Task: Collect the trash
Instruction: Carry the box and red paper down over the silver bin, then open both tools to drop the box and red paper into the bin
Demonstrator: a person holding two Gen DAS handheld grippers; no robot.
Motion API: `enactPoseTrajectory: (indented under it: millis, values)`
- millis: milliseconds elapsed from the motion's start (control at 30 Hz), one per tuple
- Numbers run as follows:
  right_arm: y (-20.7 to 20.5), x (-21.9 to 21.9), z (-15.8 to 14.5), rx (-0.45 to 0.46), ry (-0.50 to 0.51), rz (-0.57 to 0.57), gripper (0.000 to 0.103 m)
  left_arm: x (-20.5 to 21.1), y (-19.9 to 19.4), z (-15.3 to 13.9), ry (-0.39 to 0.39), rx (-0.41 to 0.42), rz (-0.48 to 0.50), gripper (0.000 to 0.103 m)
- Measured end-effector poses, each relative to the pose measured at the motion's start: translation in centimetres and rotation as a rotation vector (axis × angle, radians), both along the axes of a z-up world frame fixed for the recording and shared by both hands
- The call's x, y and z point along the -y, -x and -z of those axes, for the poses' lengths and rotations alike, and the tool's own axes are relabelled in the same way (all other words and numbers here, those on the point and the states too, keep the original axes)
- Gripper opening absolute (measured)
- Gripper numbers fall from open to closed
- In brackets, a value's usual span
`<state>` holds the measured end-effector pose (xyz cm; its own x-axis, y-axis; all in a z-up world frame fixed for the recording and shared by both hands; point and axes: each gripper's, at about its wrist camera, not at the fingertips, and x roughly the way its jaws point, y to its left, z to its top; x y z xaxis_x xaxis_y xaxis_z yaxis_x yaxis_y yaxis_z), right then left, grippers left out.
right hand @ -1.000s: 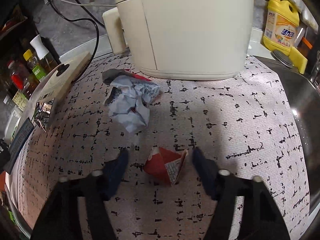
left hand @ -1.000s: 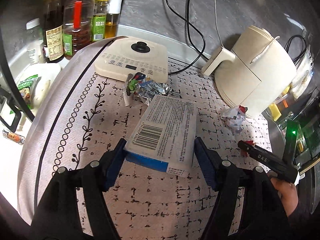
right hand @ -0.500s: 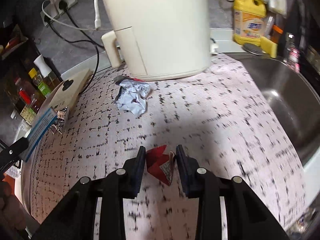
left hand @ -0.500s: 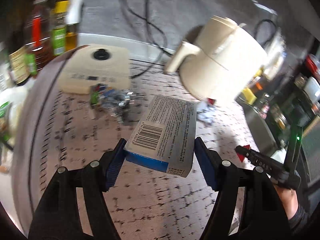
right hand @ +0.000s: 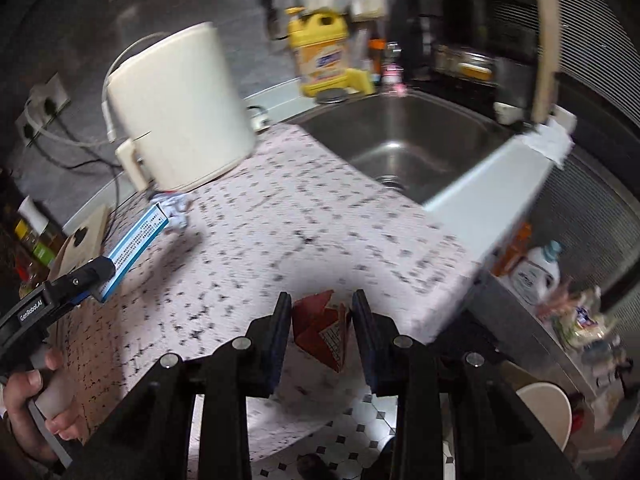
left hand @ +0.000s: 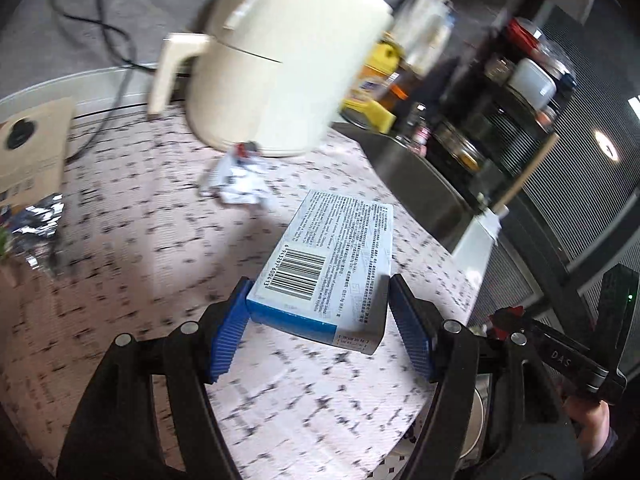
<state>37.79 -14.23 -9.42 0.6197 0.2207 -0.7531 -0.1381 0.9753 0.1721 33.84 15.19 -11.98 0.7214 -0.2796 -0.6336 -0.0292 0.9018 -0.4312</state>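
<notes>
Trash in both grippers, lifted above a counter [left hand: 140, 280] covered in a pale cloth with black dashes. Blue-and-white cardboard box [left hand: 328, 268], barcode side up, clamped across its near end by the left gripper [left hand: 320, 328], blue pads [left hand: 228, 332] pressed to both long sides, far end sticking out forward and clear of the cloth. Same box [right hand: 136, 246] seen edge-on from the right wrist view, at the tip of the left gripper [right hand: 86, 278], with the left hand [right hand: 36, 408] around the handle. Red folded paper carton [right hand: 322, 332] pinched between the nearly closed fingers of the right gripper [right hand: 320, 320], hanging over the counter's front edge with tiled floor [right hand: 348, 448] below. Crumpled white wrapper [left hand: 238, 178] lying on the cloth, right at the base of a cream air fryer [left hand: 280, 52]. Crinkled foil wrapper [left hand: 38, 216] at the far left edge, beside a flat beige appliance [left hand: 32, 148]. Steel sink [right hand: 404, 144] right of the cloth, yellow detergent bottle [right hand: 320, 52] behind it. Most of both views motion-blurred.
</notes>
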Motion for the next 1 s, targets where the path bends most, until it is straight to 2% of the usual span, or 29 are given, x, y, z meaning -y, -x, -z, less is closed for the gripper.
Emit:
enactPoseTrajectory:
  millis: [200,433,633,833,867,967,1000]
  values:
    - [2.3,6.4,-0.5,0.014,0.005,0.141,0.031,6.4,-2.1,-0.4,0.006,0.01,0.143,0.069]
    - [5.4,14.2,0.8,-0.015,-0.01,0.257,0.031,16.0,-2.6,0.1,-0.008,-0.007,0.283,0.069]
    - [8.2,21.3,2.7,-0.059,-0.034,0.306,0.031,23.8,-1.8,1.3,-0.018,-0.052,0.337,0.069]
    - [10.4,27.7,5.1,-0.112,-0.04,0.315,0.033,31.0,0.5,3.7,-0.017,-0.115,0.376,0.069]
    - [10.5,28.5,5.6,-0.128,-0.044,0.309,0.035,31.9,0.7,4.1,-0.014,-0.125,0.376,0.069]
    - [11.2,31.0,7.1,-0.179,-0.053,0.286,0.065,34.7,1.6,5.6,-0.003,-0.165,0.382,0.069]
    - [11.5,31.7,7.3,-0.18,-0.041,0.287,0.065,35.8,2.0,6.2,0.0,-0.18,0.388,0.069]
